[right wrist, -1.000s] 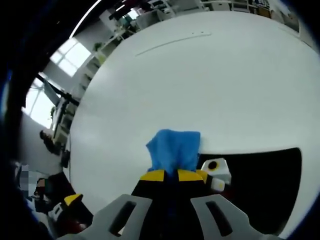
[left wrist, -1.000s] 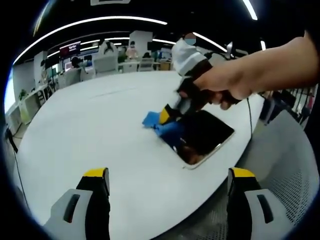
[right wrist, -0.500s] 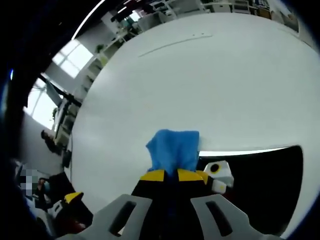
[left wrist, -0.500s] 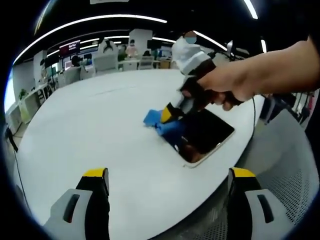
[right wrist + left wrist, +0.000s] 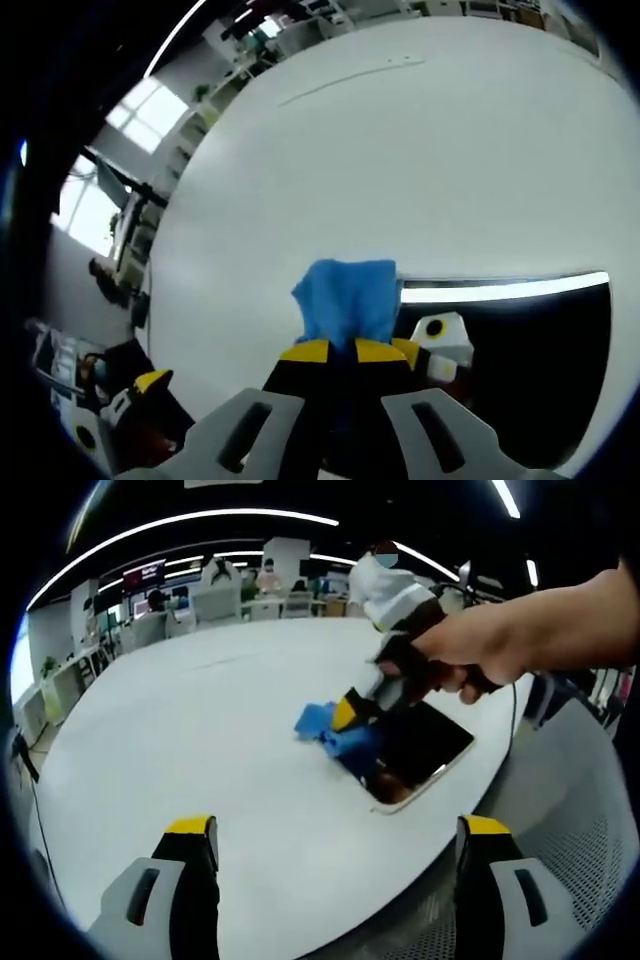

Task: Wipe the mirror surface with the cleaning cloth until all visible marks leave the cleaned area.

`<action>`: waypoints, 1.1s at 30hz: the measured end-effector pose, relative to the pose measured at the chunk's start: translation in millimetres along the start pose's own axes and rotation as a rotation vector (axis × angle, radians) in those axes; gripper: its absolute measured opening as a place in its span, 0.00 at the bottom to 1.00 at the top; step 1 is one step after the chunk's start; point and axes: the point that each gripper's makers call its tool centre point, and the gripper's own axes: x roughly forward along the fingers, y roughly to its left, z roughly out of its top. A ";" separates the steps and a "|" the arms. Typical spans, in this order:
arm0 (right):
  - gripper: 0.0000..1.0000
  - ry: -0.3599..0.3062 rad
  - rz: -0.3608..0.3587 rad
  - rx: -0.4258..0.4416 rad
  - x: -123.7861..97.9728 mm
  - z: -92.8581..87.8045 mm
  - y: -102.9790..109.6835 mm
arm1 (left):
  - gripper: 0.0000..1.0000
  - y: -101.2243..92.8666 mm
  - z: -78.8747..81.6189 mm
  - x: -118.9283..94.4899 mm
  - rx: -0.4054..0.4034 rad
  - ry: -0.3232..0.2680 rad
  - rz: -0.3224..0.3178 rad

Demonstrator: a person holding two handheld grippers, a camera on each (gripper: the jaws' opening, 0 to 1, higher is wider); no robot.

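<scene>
My right gripper (image 5: 342, 350) is clamped on the blue cloth (image 5: 346, 300), which fans out ahead of the jaws at centre-bottom of the right gripper view, touching the mirror's (image 5: 520, 370) near edge at the lower right. In the left gripper view, the mirror (image 5: 425, 750) lies right of centre on the white table (image 5: 180, 740), my hand (image 5: 470, 650) driving the right gripper (image 5: 350, 712) down onto its left corner, the cloth (image 5: 335, 730) bunched there, half on the table. My left gripper (image 5: 335, 855) hangs back at the bottom of that view, jaws spread wide, holding nothing. I can't make out any marks on the dark glass, so I judge the wiping is under way, with most of the surface left to cover.
</scene>
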 end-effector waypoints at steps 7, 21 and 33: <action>0.01 0.012 0.012 -0.003 -3.7 -10.2 4.1 | 0.98 -1.5 -0.1 -0.2 0.001 0.001 -0.007; 0.01 0.014 0.035 -0.007 -12.6 -26.9 9.9 | 0.97 -6.0 -0.3 0.0 -0.005 0.005 -0.031; 0.01 0.036 0.057 -0.062 -13.0 -28.1 10.4 | 0.99 0.4 3.4 -0.8 -0.014 -0.019 0.007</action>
